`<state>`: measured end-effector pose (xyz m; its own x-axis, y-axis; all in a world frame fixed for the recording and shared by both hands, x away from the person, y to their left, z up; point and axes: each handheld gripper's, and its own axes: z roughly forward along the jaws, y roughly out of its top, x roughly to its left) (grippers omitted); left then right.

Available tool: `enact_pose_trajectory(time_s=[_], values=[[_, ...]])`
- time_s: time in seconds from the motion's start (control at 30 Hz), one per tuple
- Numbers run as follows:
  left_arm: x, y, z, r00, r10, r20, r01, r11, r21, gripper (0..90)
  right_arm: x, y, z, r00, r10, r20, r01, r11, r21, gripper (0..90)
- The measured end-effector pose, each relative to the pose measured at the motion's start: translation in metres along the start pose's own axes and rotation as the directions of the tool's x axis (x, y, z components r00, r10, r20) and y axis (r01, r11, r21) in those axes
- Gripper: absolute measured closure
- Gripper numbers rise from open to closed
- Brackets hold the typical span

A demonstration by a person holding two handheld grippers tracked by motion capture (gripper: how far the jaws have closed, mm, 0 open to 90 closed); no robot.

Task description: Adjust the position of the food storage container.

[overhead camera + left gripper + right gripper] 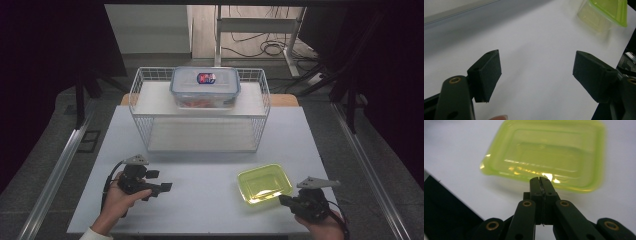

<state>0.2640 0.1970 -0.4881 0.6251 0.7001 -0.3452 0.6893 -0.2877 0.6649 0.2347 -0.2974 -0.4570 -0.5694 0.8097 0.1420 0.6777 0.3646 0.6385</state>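
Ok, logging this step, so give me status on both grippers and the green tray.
Left gripper open, empty. Right gripper shut, empty, at the green tray's near edge. White table between them bare.

A white surface (200, 200) stands on a grey floor (45, 165). Beyond it, a pale wall (147, 27) and a wood-toned floor strip with black cables (260, 47) around a grey metal frame (260, 25). Dark panels close both sides. Metal rails (60, 165) flank the surface.
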Motion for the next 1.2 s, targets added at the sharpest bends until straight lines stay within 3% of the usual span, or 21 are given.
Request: enact_pose_trajectory(time_s=[0.07, 0.23, 0.3, 0.5, 0.7, 0.87, 1.2], values=[[-0.001, -0.001, 0.001, 1.0, -0.004, 0.001, 0.004, 1.0, 0.004, 22.3, -0.016, 0.007, 0.001, 0.9989, 0.027, 0.039, -0.027, 1.0, -0.014, 88.7], [-0.002, -0.002, 0.004, 1.0, -0.003, -0.002, 0.003, 0.9999, 0.013, 22.2, -0.034, 0.018, 0.007, 0.996, 0.059, 0.067, -0.056, 0.998, -0.041, 88.8], [-0.004, -0.002, 0.005, 1.0, 0.0, 0.002, 0.0, 0.9999, 0.013, 22.1, -0.046, 0.029, 0.013, 0.9912, 0.068, 0.114, -0.062, 0.997, -0.052, 88.8], [-0.006, -0.003, 0.006, 1.0, 0.007, 0.002, -0.007, 0.9999, 0.014, 22.1, -0.062, 0.035, 0.023, 0.987, 0.099, 0.127, -0.095, 0.995, -0.032, 88.8], [-0.005, -0.003, 0.007, 0.9999, 0.01, -0.002, -0.01, 0.9997, 0.02, 21.9, -0.066, 0.021, 0.028, 0.9822, 0.11, 0.152, -0.114, 0.993, 0.013, 88.7], [-0.005, -0.003, 0.005, 1.0, 0.006, 0.005, -0.006, 0.9999, 0.012, 21.8, -0.057, 0.016, 0.031, 0.9865, 0.082, 0.142, -0.088, 0.995, 0.039, 88.8], [-0.004, -0.003, 0.005, 1.0, 0.008, 0.0, -0.008, 0.9999, 0.011, 21.8, -0.046, 0.015, 0.034, 0.9915, 0.076, 0.106, -0.08, 0.996, 0.04, 88.9]])
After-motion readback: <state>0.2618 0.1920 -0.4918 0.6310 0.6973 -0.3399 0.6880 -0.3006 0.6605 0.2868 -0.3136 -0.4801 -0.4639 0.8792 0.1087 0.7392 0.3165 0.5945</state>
